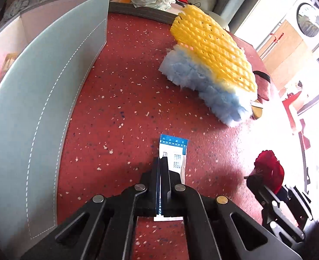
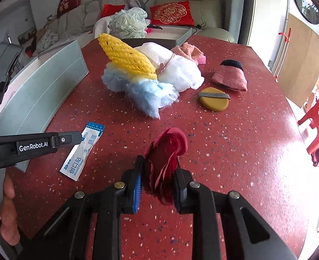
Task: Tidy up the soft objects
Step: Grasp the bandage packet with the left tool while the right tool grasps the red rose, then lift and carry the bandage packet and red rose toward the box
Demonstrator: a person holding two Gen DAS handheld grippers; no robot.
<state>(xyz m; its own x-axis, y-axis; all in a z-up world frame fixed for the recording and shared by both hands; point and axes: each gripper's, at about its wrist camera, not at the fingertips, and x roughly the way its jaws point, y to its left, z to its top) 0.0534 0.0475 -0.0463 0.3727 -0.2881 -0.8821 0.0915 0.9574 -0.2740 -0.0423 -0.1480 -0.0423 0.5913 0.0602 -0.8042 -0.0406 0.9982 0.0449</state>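
Observation:
My left gripper (image 1: pixel 162 162) is shut on a white and blue wound plaster packet (image 1: pixel 174 151), held just above the red speckled table (image 1: pixel 127 108). The packet also shows in the right wrist view (image 2: pixel 81 151), pinched by the left gripper (image 2: pixel 80 138). My right gripper (image 2: pixel 158 169) is shut on a dark red fabric flower (image 2: pixel 166 158); it also shows in the left wrist view (image 1: pixel 270 170). A yellow foam net (image 2: pixel 127 56) lies on a blue fluffy cloth (image 2: pixel 146 95) in the middle of the table.
A grey stitched storage box (image 1: pixel 40 108) stands at the left. White cloth (image 2: pixel 176 71), a pink knit piece (image 2: pixel 230 78), a yellow powder puff (image 2: pixel 213 99) and a pink cloth (image 2: pixel 189 51) lie farther back. A grey tray (image 2: pixel 181 38) holds a pale green bath pouf (image 2: pixel 128 22).

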